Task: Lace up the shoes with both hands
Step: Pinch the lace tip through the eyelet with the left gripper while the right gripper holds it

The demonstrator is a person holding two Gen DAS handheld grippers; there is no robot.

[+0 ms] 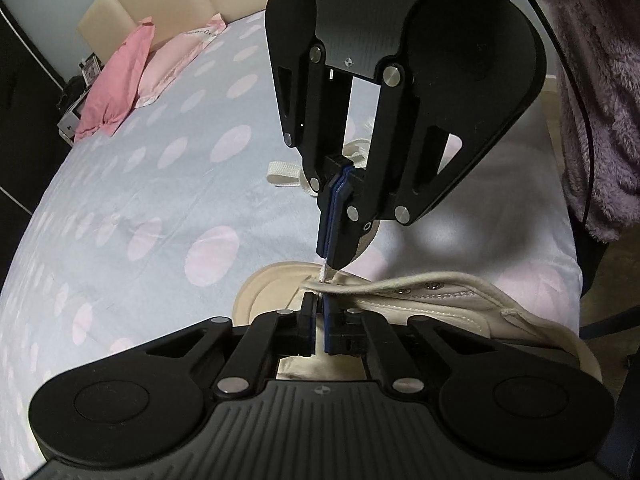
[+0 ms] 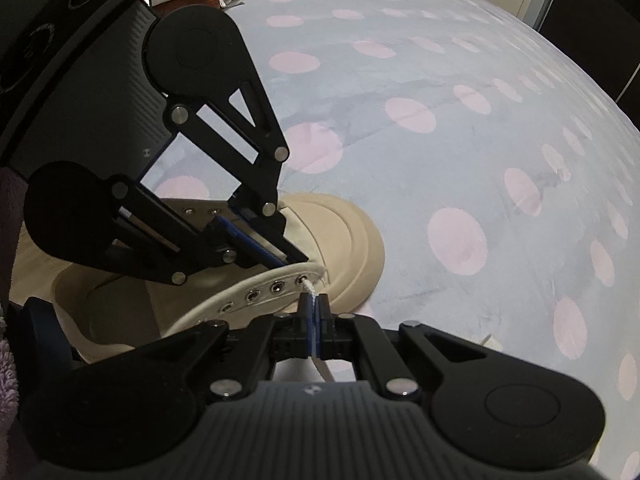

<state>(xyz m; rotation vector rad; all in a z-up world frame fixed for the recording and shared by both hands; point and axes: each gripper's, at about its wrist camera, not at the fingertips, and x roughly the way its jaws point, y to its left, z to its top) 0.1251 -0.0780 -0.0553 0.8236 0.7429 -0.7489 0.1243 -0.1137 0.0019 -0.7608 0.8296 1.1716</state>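
Both shut, right gripper pinches lace beside eyelet edge.

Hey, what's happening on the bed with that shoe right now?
A person is lacing a cream shoe that lies on the spotted bedsheet, with a tool in each hand. The right tool is shut on the tip of the white lace at the eyelet nearest the toe. The left tool pinches the shoe's eyelet edge beside it. The other eyelets look empty.

polka-dot bed, beige headboard
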